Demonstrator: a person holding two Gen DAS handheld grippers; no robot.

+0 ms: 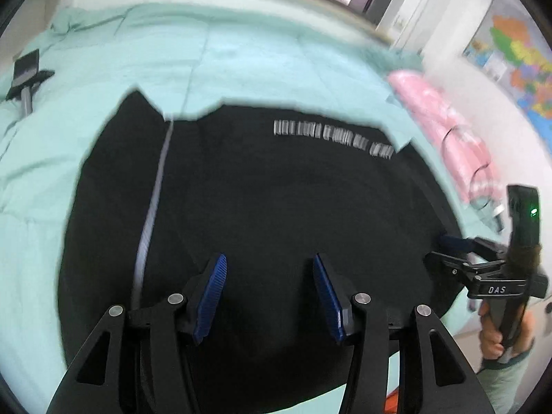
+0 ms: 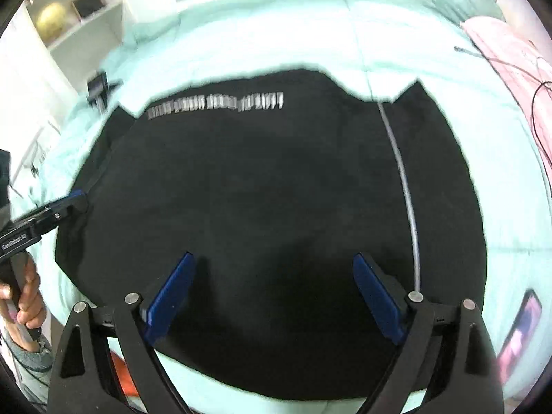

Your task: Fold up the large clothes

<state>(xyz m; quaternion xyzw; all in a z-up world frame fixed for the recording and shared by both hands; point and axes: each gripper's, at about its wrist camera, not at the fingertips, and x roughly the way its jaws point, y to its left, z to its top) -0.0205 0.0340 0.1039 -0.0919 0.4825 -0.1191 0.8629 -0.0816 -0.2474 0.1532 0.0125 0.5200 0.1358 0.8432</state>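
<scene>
A large black garment [image 1: 276,207] lies spread flat on a mint-green bed cover [image 1: 241,62]. It has a white stripe [image 1: 151,207] down one side and a line of white lettering [image 1: 331,136] near its far edge. My left gripper [image 1: 269,258] hangs over the garment's near part, pads apart with nothing between them; the right wrist view shows the left gripper [image 2: 77,196] by the garment's left edge. My right gripper [image 2: 273,256] is wide open above the same garment [image 2: 276,207]. Held by a hand, the right gripper [image 1: 445,245] sits at the garment's right edge.
Pink bedding [image 1: 445,131] lies along the bed's right side. A small device on a stand [image 1: 26,72] sits on the cover at the left. A phone [image 2: 521,327] lies near the right corner. White shelves with a yellow ball [image 2: 51,17] stand beyond the bed.
</scene>
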